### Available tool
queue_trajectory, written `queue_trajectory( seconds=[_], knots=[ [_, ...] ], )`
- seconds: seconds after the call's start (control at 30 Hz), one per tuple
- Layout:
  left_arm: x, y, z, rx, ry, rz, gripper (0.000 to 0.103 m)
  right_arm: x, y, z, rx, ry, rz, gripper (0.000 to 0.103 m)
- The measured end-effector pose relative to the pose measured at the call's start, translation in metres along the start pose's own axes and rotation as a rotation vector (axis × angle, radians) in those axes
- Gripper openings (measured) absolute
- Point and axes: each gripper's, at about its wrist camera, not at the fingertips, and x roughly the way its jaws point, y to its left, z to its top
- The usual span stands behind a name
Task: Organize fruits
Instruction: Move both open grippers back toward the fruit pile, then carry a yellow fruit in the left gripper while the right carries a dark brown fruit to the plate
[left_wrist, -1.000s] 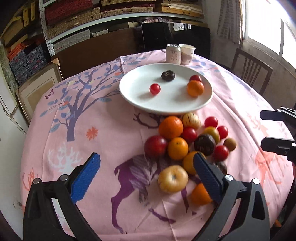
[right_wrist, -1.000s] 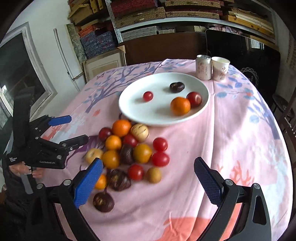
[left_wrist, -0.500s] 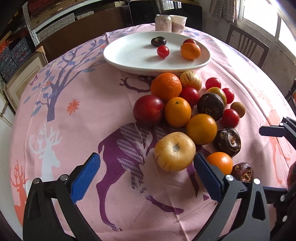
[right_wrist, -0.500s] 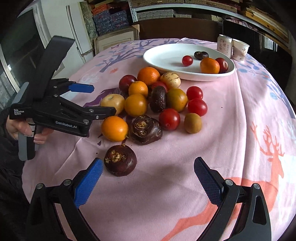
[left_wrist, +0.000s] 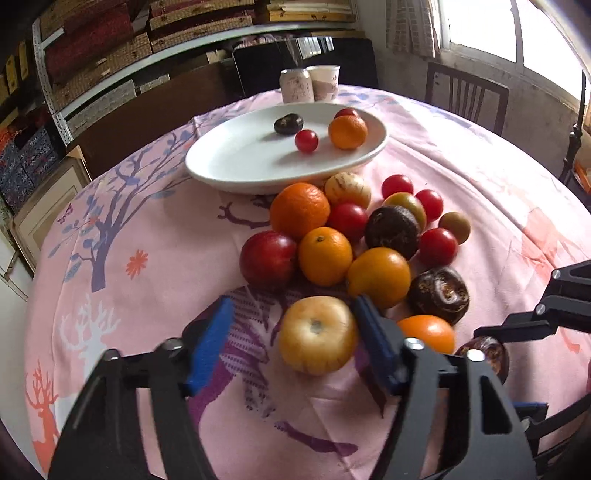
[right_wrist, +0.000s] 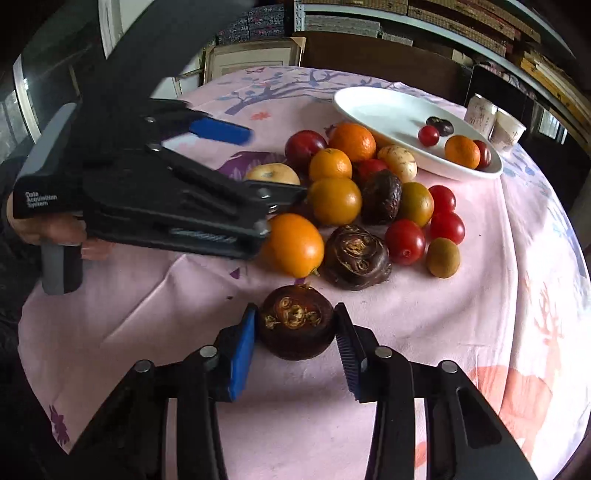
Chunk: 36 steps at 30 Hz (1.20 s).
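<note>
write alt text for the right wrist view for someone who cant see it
The right gripper closes around a dark brown fruit on a pink tablecloth. Beyond it lies a pile of oranges, tomatoes and other fruit beside a white plate; the left gripper reaches in.

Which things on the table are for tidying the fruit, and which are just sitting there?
For the job:
white plate
loose fruit pile
yellow apple, between the left gripper fingers
dark brown fruit, between the right gripper fingers

Just lying about:
can
paper cup
wooden chair
</note>
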Motion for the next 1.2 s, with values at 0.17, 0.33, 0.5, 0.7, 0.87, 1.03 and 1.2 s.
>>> queue_trajectory(
  seconds=[0.17,0.33,0.5,0.7,0.87,1.03,1.2],
  knots=[
    [-0.005,-0.031,-0.002,0.174,-0.052,0.139,0.038,-0.011,-0.015,-0.011,0.076,-0.026,0.082,0.042],
    [-0.002,-0.022,-0.002,0.135,-0.017,0.133,0.038,-0.024,-0.024,-0.018,0.109,-0.044,0.013,0.042],
    [-0.007,-0.036,-0.007,0.235,-0.048,0.212,0.038,-0.038,-0.038,-0.028,0.143,-0.053,-0.028,0.042],
    [-0.007,-0.037,-0.008,0.229,-0.044,0.194,0.038,-0.044,-0.064,-0.043,0.240,-0.069,-0.060,0.042],
    [-0.008,-0.038,-0.009,0.245,-0.032,0.188,0.038,-0.045,-0.069,-0.041,0.235,-0.063,-0.074,0.042],
    [-0.029,-0.038,-0.003,0.196,-0.063,0.078,0.038,-0.060,-0.072,-0.028,0.195,-0.084,-0.114,0.042],
    [-0.050,-0.036,0.003,0.176,-0.111,0.048,0.038,-0.076,-0.079,-0.016,0.181,-0.137,-0.140,0.042]
  ],
)
